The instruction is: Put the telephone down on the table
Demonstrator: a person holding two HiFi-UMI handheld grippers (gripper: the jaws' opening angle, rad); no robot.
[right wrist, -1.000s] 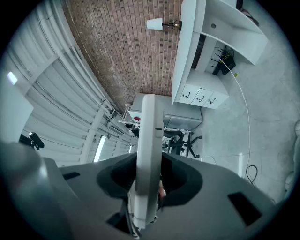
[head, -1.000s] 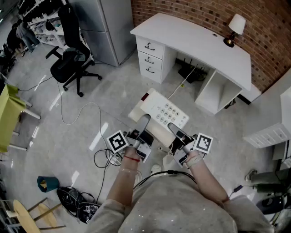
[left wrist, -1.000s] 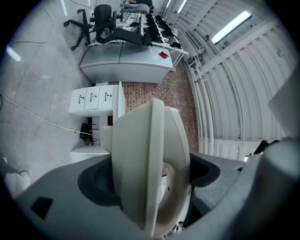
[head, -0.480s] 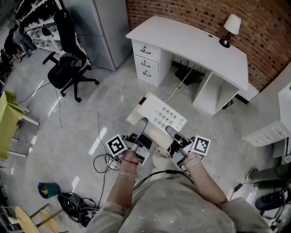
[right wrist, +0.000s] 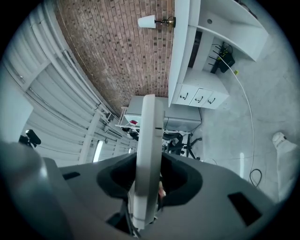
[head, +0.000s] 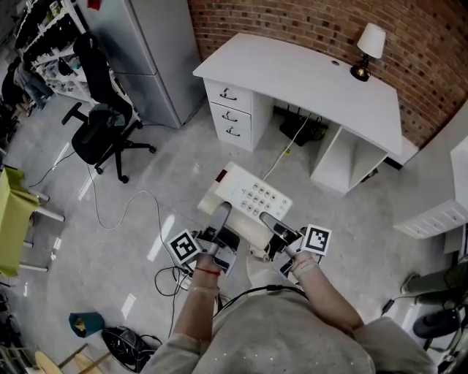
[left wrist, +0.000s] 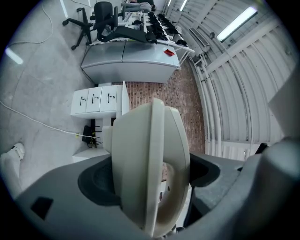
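Note:
A cream telephone [head: 248, 196] with a keypad and a red patch at one corner hangs in the air above the grey floor, short of the white desk [head: 307, 82]. My left gripper [head: 221, 213] is shut on the telephone's left near edge, and my right gripper [head: 268, 219] is shut on its right near edge. The left gripper view shows the telephone's rounded end [left wrist: 149, 168] pinched between the dark jaws. In the right gripper view the thin edge of the telephone [right wrist: 148, 154] stands upright between the jaws. A white cord runs from the telephone towards the desk.
On the desk's far right end stands a small lamp [head: 365, 48], with a drawer unit [head: 231, 113] under its left end. A black office chair [head: 99, 124] and a grey cabinet [head: 150, 58] stand to the left. Loose cables [head: 128, 208] lie on the floor. A brick wall [head: 292, 22] runs behind the desk.
The desk has come closer in the head view as the person steps towards it. Both grippers keep the same hold on the telephone, which shifts slightly left in the frame.

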